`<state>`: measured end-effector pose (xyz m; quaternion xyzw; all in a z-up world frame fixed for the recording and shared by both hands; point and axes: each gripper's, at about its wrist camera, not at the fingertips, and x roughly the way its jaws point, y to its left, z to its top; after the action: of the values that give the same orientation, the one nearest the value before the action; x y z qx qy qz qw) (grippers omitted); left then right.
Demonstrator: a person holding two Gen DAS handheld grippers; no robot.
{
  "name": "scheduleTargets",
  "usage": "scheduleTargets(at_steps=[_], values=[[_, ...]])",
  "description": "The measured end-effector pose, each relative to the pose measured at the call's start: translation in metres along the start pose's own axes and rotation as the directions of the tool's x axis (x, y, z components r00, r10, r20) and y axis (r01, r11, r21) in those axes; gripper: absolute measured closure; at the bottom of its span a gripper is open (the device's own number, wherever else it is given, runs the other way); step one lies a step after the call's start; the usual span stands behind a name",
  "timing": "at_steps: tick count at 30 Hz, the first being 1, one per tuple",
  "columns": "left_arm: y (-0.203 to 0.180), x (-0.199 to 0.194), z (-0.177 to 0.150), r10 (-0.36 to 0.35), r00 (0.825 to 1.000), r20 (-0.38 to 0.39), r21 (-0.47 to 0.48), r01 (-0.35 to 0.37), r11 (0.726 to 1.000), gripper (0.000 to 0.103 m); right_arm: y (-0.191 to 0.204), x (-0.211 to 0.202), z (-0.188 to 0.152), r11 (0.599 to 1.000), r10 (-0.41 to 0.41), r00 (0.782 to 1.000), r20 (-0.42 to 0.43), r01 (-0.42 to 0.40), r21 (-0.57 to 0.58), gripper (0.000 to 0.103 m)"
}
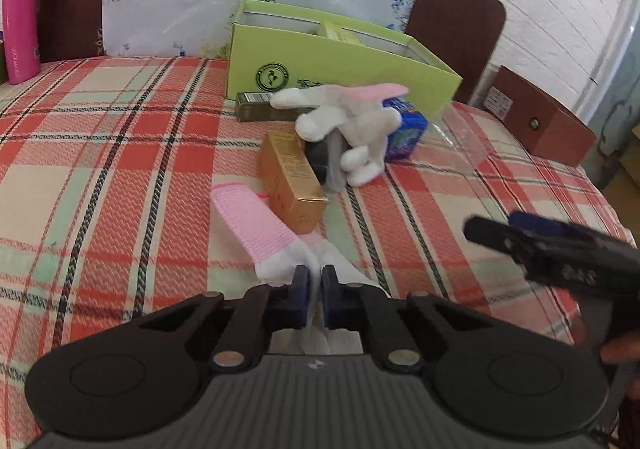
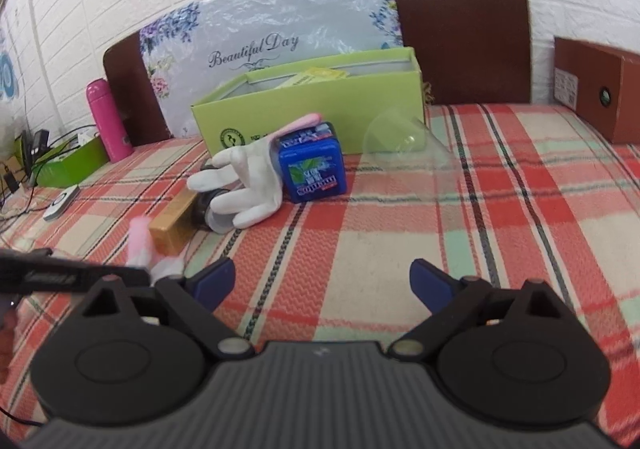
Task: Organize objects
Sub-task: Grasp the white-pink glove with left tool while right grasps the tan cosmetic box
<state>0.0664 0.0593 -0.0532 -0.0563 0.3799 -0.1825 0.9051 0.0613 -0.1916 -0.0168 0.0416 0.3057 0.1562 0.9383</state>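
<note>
My left gripper (image 1: 315, 291) is shut on a white glove with a pink cuff (image 1: 260, 225), held just above the plaid tablecloth (image 1: 100, 177); that glove also shows in the right wrist view (image 2: 140, 245). A second white and pink glove (image 1: 352, 121) (image 2: 244, 181) lies over a gold box (image 1: 290, 185) (image 2: 172, 227), a black object (image 1: 322, 161) and a blue mint tin (image 1: 404, 131) (image 2: 314, 167). An open green box (image 1: 340, 61) (image 2: 312, 101) stands behind them. My right gripper (image 2: 322, 283) is open and empty over the cloth; it shows at the right of the left wrist view (image 1: 492, 229).
A dark green small box (image 1: 256, 105) lies by the green box. A clear plastic funnel (image 2: 404, 141) lies right of the tin. A pink bottle (image 1: 20, 23) (image 2: 108, 121) stands far left. A brown box (image 1: 544, 117) (image 2: 596, 89) sits at the right edge. Chair backs stand behind.
</note>
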Motion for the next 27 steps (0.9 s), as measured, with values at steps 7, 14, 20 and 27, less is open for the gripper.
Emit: scheduleTargets(at_steps=[7, 14, 20, 27], values=[[0.013, -0.015, -0.018, -0.017, 1.000, 0.001, -0.070, 0.017, 0.997, 0.097, 0.045, 0.015, 0.017, 0.986, 0.118, 0.992, -0.036, -0.121, -0.111, 0.030], [0.014, -0.015, -0.017, -0.020, 1.000, -0.001, -0.061, 0.020, 0.998, 0.095, 0.099, 0.057, 0.013, 0.964, 0.213, 0.968, -0.129, -0.230, -0.135, 0.055], [0.015, -0.007, -0.012, -0.028, 1.000, -0.004, -0.076, 0.028, 0.997, 0.084, 0.084, 0.051, 0.010, 0.966, 0.174, 0.971, -0.162, -0.200, -0.164, 0.080], [0.002, 0.008, -0.003, -0.004, 1.000, 0.027, -0.070, 0.006, 0.998, 0.042, 0.047, 0.012, -0.007, 0.967, 0.163, 0.962, -0.217, -0.200, -0.156, 0.078]])
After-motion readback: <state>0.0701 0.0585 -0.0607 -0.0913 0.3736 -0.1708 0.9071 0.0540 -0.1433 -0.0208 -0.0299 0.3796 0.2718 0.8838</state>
